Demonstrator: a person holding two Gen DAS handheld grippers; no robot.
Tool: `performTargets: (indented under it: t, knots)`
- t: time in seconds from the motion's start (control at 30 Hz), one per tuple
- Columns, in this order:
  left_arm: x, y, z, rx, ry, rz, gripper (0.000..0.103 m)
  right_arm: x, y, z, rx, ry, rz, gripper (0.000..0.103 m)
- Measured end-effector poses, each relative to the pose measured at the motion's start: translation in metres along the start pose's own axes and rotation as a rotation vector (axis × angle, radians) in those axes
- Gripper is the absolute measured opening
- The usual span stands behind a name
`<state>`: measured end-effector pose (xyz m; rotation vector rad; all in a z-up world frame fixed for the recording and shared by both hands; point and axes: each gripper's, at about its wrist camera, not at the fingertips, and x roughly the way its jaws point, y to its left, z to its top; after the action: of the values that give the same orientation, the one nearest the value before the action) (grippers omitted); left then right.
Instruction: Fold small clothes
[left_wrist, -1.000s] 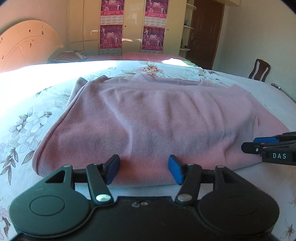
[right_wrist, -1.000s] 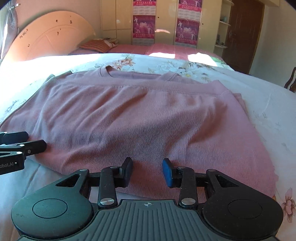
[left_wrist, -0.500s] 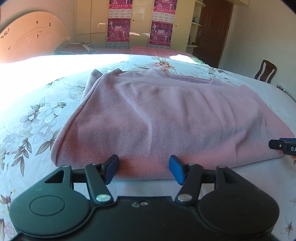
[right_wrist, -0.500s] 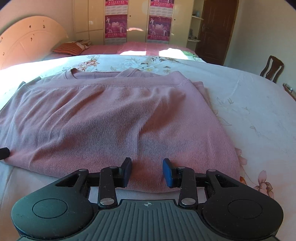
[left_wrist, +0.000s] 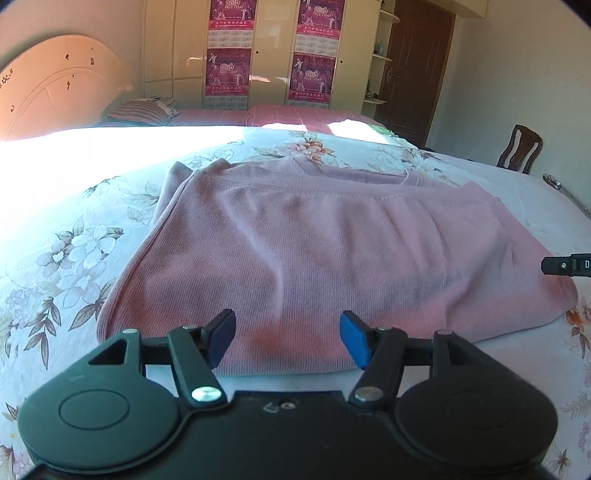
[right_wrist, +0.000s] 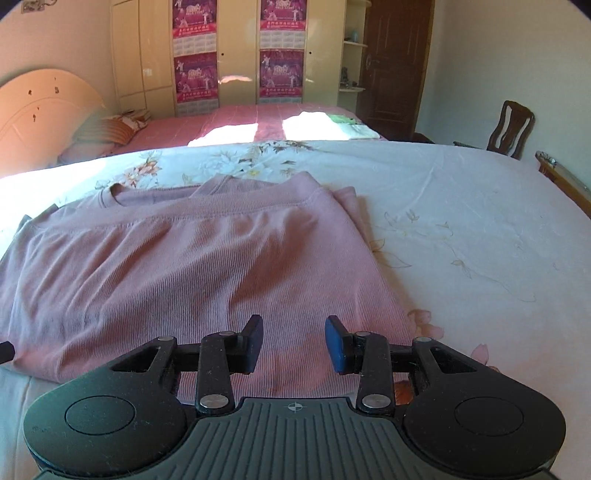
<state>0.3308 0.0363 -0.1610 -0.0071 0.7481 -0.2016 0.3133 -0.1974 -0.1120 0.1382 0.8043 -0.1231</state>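
A pink ribbed sweater (left_wrist: 332, 251) lies folded flat on the floral bed sheet (left_wrist: 66, 258), neckline at the far side. My left gripper (left_wrist: 286, 325) hovers open over the sweater's near edge, toward its left part, with only flat cloth under the gap. My right gripper (right_wrist: 293, 328) is open too, above the sweater (right_wrist: 184, 266) at its near right corner. The right gripper's tip (left_wrist: 567, 264) shows at the right edge of the left wrist view. A bit of the left gripper (right_wrist: 5, 349) shows at the far left of the right wrist view.
The bed sheet (right_wrist: 461, 240) stretches bare to the right of the sweater. A curved headboard (left_wrist: 55, 85) and a striped pillow (left_wrist: 142, 110) are at the far left. A second bed with a pink cover (right_wrist: 240, 122), wardrobes and a wooden chair (right_wrist: 511, 127) stand beyond.
My right gripper has slid right along the sweater's near edge to its right corner and rolled a little. The left gripper has barely moved. The sweater lies as before.
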Motion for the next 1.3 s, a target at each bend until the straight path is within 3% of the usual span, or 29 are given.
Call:
performTargets:
  t: [0.1,0.23,0.4,0.57,0.73,0.9,1.17,1.2,1.27,1.3]
  knots:
    - [0.014,-0.003,0.011,-0.011,0.001,0.035,0.062,0.014,0.003,0.012,-0.015,-0.001,0.028,0.036]
    - [0.035,0.007,0.012,-0.057,0.047,0.083,0.067,0.042,-0.002,0.008,-0.062,0.061,-0.010,0.036]
    - [0.024,0.010,0.011,-0.077,0.051,0.093,0.067,0.038,-0.015,0.005,-0.065,0.068,0.026,0.036]
    - [-0.010,0.033,-0.001,-0.330,0.088,0.060,0.067,0.015,0.020,0.021,-0.115,-0.019,0.200,0.036]
    - [-0.029,0.065,-0.031,-0.610,0.139,0.015,0.069,0.013,0.066,0.022,-0.157,-0.025,0.311,0.036]
    - [-0.018,0.087,-0.044,-0.791,0.039,-0.088,0.070,0.026,0.096,0.018,-0.165,0.003,0.345,0.036]
    - [0.022,0.104,-0.032,-0.917,-0.093,-0.186,0.068,0.042,0.109,0.017,-0.147,0.001,0.287,0.036]
    - [0.026,0.104,-0.029,-0.917,-0.106,-0.183,0.066,0.044,0.110,0.017,-0.146,0.004,0.279,0.036]
    - [0.033,0.104,-0.027,-0.925,-0.111,-0.173,0.051,0.051,0.114,0.015,-0.158,0.014,0.256,0.036]
    - [0.038,0.106,-0.028,-0.942,-0.105,-0.169,0.035,0.053,0.116,0.013,-0.167,0.018,0.247,0.036]
